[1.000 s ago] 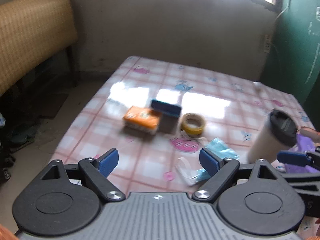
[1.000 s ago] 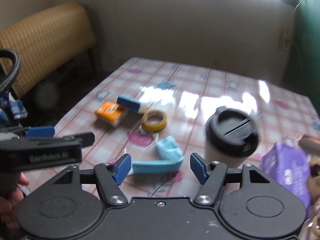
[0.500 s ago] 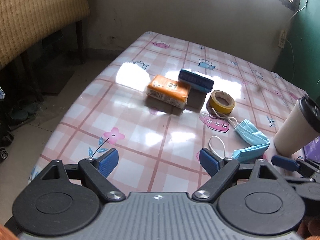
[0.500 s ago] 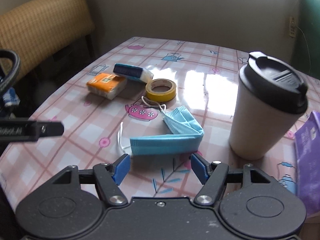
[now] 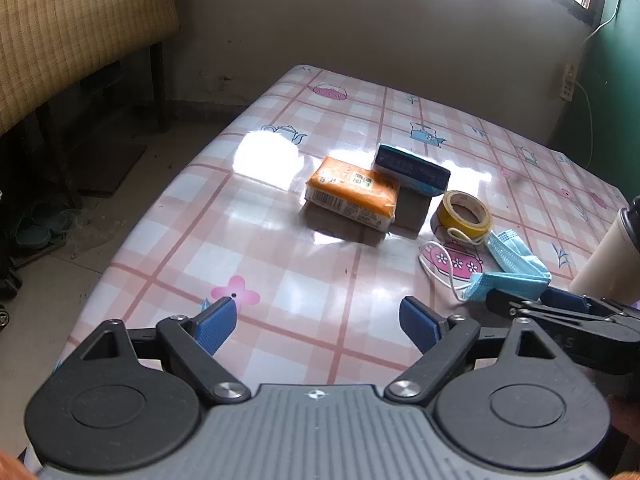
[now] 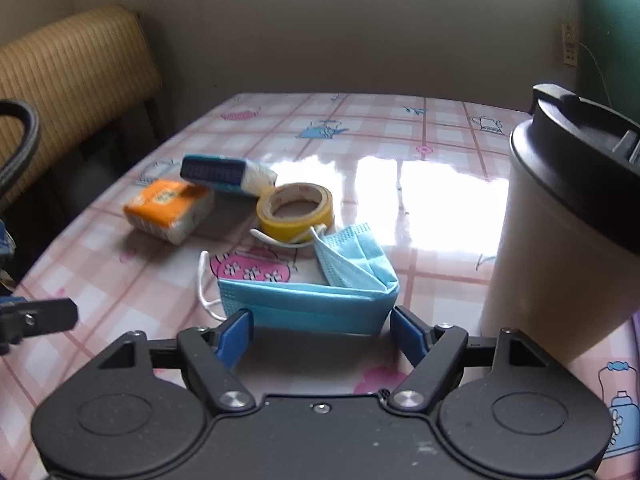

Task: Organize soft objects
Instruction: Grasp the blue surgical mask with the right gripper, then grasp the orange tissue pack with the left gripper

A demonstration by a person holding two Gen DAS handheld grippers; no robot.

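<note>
A folded blue face mask (image 6: pixel 320 292) with white ear loops lies on the pink checked tablecloth (image 6: pixel 400 128). My right gripper (image 6: pixel 322 332) is open, its blue pads on either side of the mask's near edge, low over the table. The mask also shows in the left wrist view (image 5: pixel 508 270). An orange tissue pack (image 5: pixel 352 194) and a blue tissue pack (image 5: pixel 410 170) leaning on it lie further back. My left gripper (image 5: pixel 316 322) is open and empty above the table's near left part.
A yellow tape roll (image 6: pixel 296 210) sits just behind the mask, touching one ear loop. A tall white cup with a black lid (image 6: pixel 560 216) stands close on the right. A woven bench (image 5: pixel 60 32) stands off the table's left edge.
Both grippers have come forward and down toward the table. The right gripper now has the mask's near edge between its open fingers. The objects have not moved.
</note>
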